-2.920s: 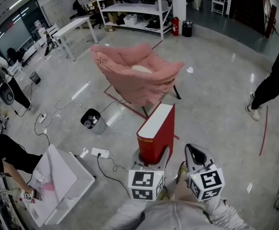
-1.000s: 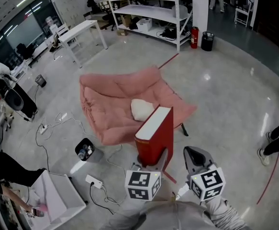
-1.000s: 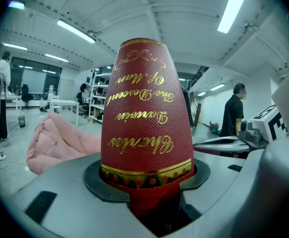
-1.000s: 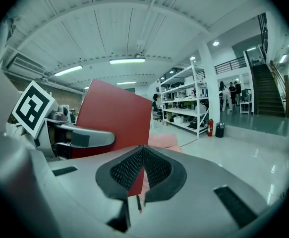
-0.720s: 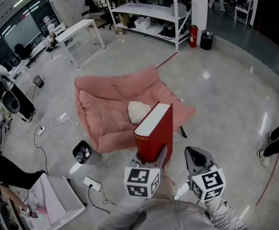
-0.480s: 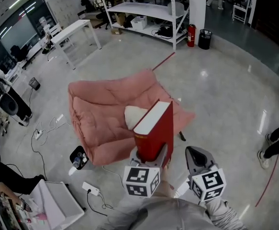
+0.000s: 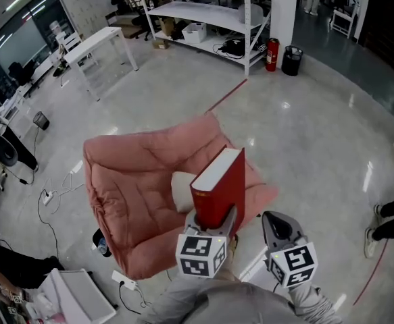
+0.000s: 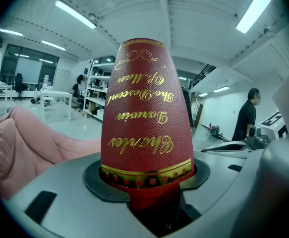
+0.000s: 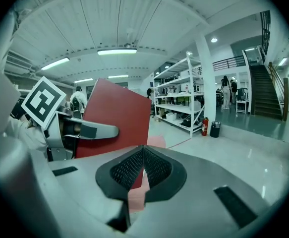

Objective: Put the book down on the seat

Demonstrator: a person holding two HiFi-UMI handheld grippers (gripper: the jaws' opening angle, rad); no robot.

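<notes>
Seat [image 7: 129, 194] nearer, book [image 7: 228, 189] spine reads Charles Darwin

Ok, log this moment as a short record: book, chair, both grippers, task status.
book: red hardback, upright, gold lettering on the spine
left gripper: shut on the book's lower end
right gripper: jaws together, nothing between them, held beside the book
seat: pink padded chair with a white cushion lying on it
book versus seat: held up in front of the person, in line with the chair, not resting on it
task status: book not yet put down
</notes>
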